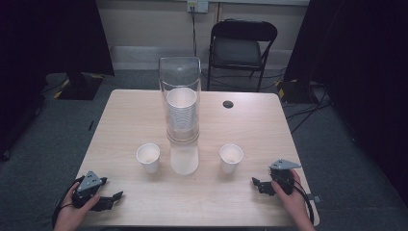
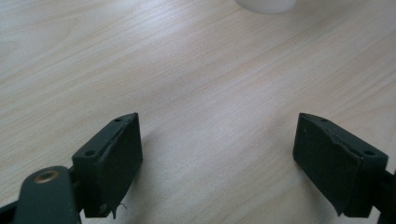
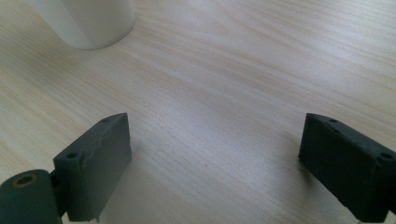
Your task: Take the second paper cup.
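the left tool (image 1: 113, 197) rests low at the near left corner of the tabletop (image 1: 144, 110), held in the person's left hand (image 1: 72, 211). its jaws stand wide apart with nothing between them; the left gripper view shows bare wood in the gap. the right tool (image 1: 255, 183) sits at the near right edge in the right hand (image 1: 291, 195), jaws likewise spread wide and empty.

out from the left tool, ahead and toward the middle, stands a white paper cup (image 1: 148, 157), upright, mouth up. its base just shows at the top of the left gripper view (image 2: 266, 4). a second cup (image 1: 231, 158) stands upright ahead of the right tool and a little inward; its lower wall shows at the top left of the right gripper view (image 3: 88, 21). each cup is near its own tool but clearly apart from it.

between the two cups rises a clear cup dispenser (image 1: 180, 91) loaded with a stack of cups (image 1: 182, 115), one white cup hanging out of its bottom (image 1: 184, 159).

the relation that matters: each cup's long axis is vertical, so a tool has to come in level from the near side with its jaws either side of the wall. the right tool looks slightly nearer its cup than the left is to its own, so the right seems the likelier first reach.
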A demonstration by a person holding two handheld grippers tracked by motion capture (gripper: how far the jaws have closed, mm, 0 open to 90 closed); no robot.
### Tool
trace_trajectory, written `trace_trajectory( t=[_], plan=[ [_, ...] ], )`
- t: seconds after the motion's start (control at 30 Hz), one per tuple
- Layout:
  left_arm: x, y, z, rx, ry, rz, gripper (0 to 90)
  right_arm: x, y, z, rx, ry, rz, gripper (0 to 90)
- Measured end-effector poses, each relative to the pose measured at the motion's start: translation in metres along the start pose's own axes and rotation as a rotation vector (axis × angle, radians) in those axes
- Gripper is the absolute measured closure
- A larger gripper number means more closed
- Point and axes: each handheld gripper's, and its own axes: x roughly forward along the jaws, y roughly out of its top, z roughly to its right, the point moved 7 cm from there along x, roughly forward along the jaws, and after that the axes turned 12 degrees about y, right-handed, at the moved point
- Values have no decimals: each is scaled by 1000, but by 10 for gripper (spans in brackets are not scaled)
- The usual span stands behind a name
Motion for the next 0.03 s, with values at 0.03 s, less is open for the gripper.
trace_trajectory(
  t=[0.03],
  plan=[
    [0, 0, 0, 4, -1, -1, 153, 0, 0, 0, 0, 0, 0, 89]
  ],
)
